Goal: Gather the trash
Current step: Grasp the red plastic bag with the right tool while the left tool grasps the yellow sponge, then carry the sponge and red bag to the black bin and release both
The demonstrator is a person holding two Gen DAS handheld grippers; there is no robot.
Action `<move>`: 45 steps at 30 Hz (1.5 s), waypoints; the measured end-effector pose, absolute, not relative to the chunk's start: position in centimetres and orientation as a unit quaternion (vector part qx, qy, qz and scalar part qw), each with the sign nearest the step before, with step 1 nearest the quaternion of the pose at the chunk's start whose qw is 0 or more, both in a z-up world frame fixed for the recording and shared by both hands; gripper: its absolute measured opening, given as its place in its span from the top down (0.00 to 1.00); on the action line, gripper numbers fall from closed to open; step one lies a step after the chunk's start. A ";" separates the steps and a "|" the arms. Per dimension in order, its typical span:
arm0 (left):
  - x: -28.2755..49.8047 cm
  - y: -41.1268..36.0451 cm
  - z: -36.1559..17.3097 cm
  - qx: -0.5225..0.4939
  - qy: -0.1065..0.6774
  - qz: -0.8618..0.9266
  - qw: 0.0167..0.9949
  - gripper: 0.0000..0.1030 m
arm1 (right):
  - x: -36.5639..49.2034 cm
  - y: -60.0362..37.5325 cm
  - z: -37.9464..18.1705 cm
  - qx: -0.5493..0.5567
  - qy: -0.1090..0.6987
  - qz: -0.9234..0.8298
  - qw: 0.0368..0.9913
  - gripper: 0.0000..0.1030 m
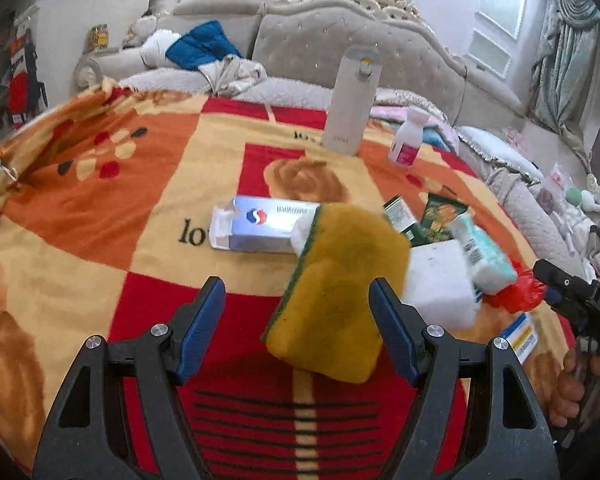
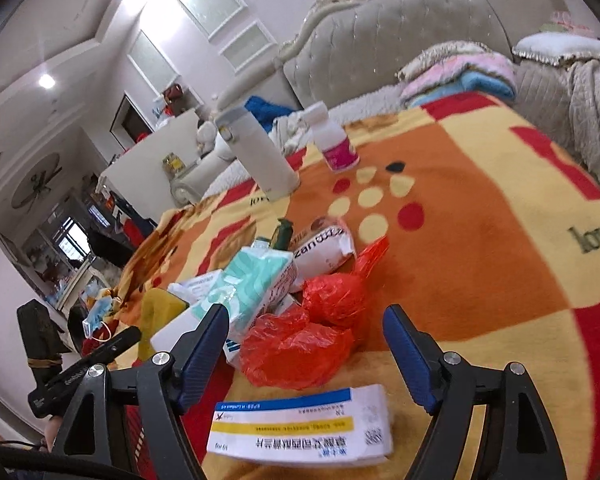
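Observation:
My left gripper [image 1: 298, 282] is open over the patterned blanket [image 1: 140, 208]. A yellow sponge [image 1: 340, 280] with a green scrub edge lies between its fingers, close against the right one. Behind the sponge are a silver-blue medicine box [image 1: 260, 228], a white foam block [image 1: 440, 280], a teal tissue pack [image 1: 484, 256] and green packets [image 1: 440, 216]. My right gripper [image 2: 307, 308] is open, with nothing pressed between its pads. A crumpled red plastic bag [image 2: 300, 348] lies just ahead of its fingers, and a white, blue and yellow medicine box [image 2: 300, 428] lies under them.
A tall white tumbler [image 1: 352, 100] and a white bottle with a pink label [image 1: 408, 140] stand upright further back on the blanket. A blue face mask [image 2: 100, 316] lies at the bed's left edge. Folded blankets [image 2: 460, 72] and pillows sit by the headboard [image 2: 400, 20].

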State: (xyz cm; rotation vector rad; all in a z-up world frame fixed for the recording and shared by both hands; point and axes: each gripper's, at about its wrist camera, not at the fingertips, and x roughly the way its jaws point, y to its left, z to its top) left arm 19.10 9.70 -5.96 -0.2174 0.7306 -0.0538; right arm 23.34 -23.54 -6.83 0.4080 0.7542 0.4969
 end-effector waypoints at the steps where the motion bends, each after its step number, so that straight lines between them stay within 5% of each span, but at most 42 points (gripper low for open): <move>1: 19.3 9.7 -6.1 -0.111 0.361 -0.031 0.925 0.29 | 23.6 -23.3 -7.1 0.194 0.367 0.236 0.879 0.25; 3: 19.7 9.9 -6.7 -0.127 0.369 -0.044 0.920 0.29 | 23.9 -23.1 -7.6 0.189 0.384 0.236 0.872 0.27; 5: 19.8 9.7 -6.9 -0.137 0.371 -0.050 0.917 0.29 | 24.3 -22.5 -8.2 0.180 0.401 0.238 0.866 0.50; 8: 19.9 9.4 -6.9 -0.142 0.371 -0.054 0.916 0.30 | 24.1 -22.6 -8.2 0.174 0.398 0.242 0.868 0.68; 9: 19.8 9.3 -6.9 -0.148 0.371 -0.057 0.915 0.38 | 24.0 -22.6 -8.2 0.171 0.398 0.244 0.868 0.72; 10: 19.7 9.2 -6.9 -0.154 0.370 -0.062 0.914 0.60 | 23.9 -22.6 -8.1 0.168 0.395 0.244 0.870 0.74; 11: 19.6 9.0 -6.7 -0.155 0.370 -0.062 0.914 0.61 | 23.7 -22.7 -7.9 0.168 0.388 0.247 0.872 0.77; 13: 18.9 9.0 -6.1 -0.153 0.356 -0.058 0.920 0.75 | 23.2 -23.0 -7.2 0.166 0.372 0.252 0.878 0.79; 16: 17.6 9.6 -4.7 -0.163 0.336 -0.047 0.927 0.79 | 22.2 -24.1 -5.8 0.171 0.342 0.254 0.888 0.79; 27: 14.0 9.1 -0.3 -0.155 0.290 -0.041 0.944 0.81 | 18.8 -29.0 -2.7 0.171 0.292 0.239 0.910 0.80; 45: 14.9 -9.4 1.0 -0.121 0.311 -0.164 0.928 0.81 | 12.1 -43.4 -0.8 0.189 0.252 0.105 0.943 0.80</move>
